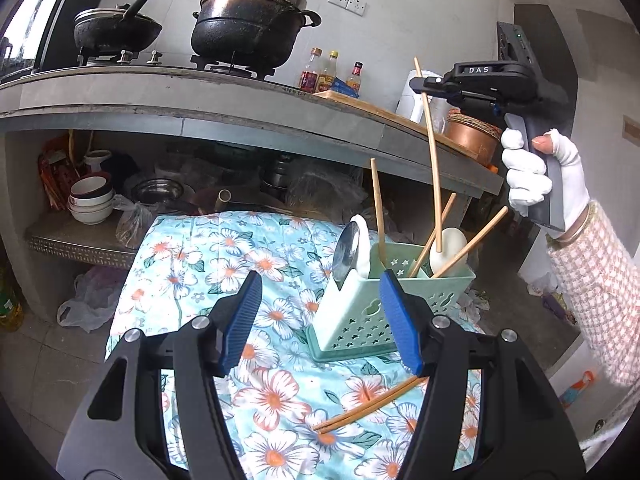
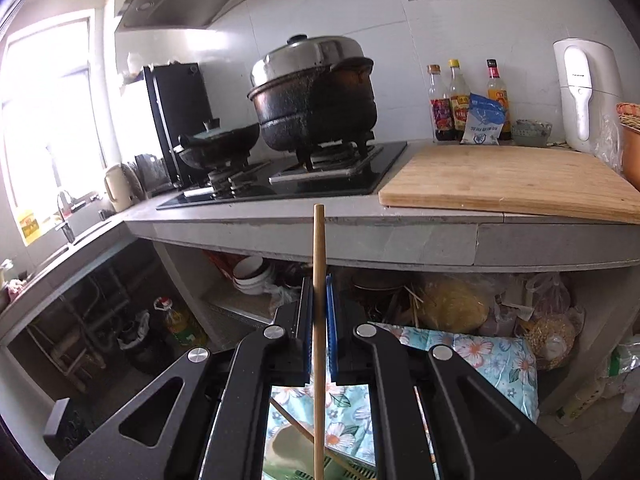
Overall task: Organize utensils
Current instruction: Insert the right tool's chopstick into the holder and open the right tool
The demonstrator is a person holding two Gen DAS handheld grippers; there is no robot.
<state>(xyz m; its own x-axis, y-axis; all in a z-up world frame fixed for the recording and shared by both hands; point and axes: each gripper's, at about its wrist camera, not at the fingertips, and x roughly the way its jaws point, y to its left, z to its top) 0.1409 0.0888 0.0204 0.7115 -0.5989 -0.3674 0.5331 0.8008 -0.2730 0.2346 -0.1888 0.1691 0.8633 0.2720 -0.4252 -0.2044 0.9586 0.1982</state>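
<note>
Landmark: green utensil holder (image 1: pixel 368 304), a perforated plastic caddy standing on the table with the floral cloth (image 1: pixel 192 256).

Contents of the holder: three loose chopsticks (image 1: pixel 378 208) leaning at different angles in its compartments; a white spoon (image 1: pixel 446 250) in the far right compartment; a metal ladle (image 1: pixel 346 254) with a white one behind it, propped at the holder's left side.

In front of the holder, on the cloth: a pair of chopsticks (image 1: pixel 368 404) lying flat, crossing near their left tips, partly hidden behind the right finger of the left claw.

Left claw (image 1: pixel 320 320): jaws stand apart with nothing between the blue pads; it sits low over the cloth, just in front of the holder and pointing toward it, the right pad overlapping the holder's near corner in this view.

Right claw (image 1: pixel 418 85): above and to the right of the holder, held by a white-gloved hand (image 1: pixel 536 176) with a pink checked sleeve. Its jaws are closed on a single chopstick (image 2: pixel 319 280), gripped near the upper end. The stick hangs nearly upright, its lower tip down over the holder's right compartment, in front of the white spoon; whether it touches anything there cannot be told.

Behind the holder: a kitchen counter (image 2: pixel 360 232) carrying a large black pot (image 2: pixel 316 108) on a gas hob, a wooden cutting board (image 2: pixel 512 184) and sauce bottles (image 2: pixel 460 100); a shelf below the counter holds stacked bowls (image 1: pixel 90 200).
</note>
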